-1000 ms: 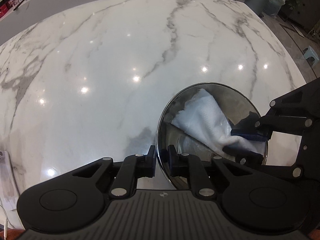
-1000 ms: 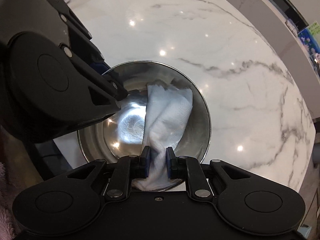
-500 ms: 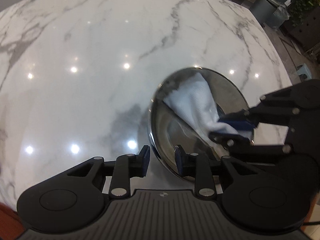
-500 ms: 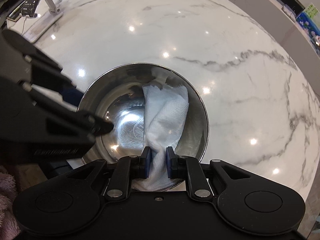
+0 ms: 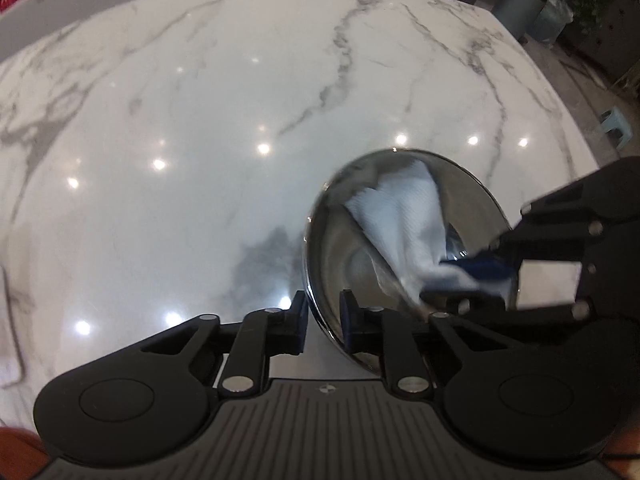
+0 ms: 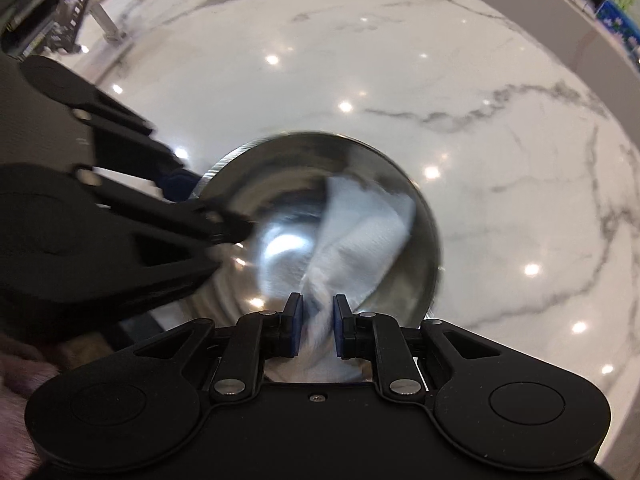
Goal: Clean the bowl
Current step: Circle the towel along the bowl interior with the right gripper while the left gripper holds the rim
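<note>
I see the white marble counter (image 5: 224,128) filling both views. The steel bowl (image 6: 416,240) sits on it, toward the right side in the left wrist view, its image blurred. A white cloth (image 6: 360,236) lies draped inside the bowl, from the far wall to the near rim. My left gripper (image 5: 323,320) is clamped on the bowl's rim, one pad inside, one outside, having just closed in. My right gripper (image 6: 316,324) pinches the cloth's bunched end at the rim.
</note>
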A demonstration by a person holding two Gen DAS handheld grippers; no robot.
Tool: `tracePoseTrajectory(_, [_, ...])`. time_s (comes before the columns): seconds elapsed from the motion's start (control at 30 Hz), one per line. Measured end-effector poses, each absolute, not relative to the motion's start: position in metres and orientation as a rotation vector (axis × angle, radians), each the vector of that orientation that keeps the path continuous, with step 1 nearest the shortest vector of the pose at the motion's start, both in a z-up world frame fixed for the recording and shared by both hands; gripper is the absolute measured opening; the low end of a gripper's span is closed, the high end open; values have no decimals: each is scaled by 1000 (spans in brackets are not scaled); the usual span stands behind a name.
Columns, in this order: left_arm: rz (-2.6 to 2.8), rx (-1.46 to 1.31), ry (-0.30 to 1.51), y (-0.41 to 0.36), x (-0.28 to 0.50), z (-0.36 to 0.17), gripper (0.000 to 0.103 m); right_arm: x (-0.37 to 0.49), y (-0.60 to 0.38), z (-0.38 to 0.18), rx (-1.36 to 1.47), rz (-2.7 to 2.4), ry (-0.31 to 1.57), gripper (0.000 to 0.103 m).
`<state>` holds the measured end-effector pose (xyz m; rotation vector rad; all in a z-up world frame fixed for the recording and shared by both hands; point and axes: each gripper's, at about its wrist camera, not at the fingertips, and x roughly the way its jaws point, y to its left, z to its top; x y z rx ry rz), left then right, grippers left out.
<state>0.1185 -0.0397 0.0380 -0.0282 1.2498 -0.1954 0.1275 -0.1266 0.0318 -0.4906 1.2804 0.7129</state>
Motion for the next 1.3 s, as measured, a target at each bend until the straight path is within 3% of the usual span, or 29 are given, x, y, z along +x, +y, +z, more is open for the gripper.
tracePoseTrajectory(0.47, [-194,33,1233,-42,120,37,11,126,-123,30,-589,700,1274,14])
tracePoseTrajectory(0.77, [-192,43,1227,-43,120,38,13,115,-121,31,-763,627,1176,14])
tracePoseTrajectory(1.3, [-231,-138,1293,-31,112,31,22,128,-131,30,-626,638,1218,14])
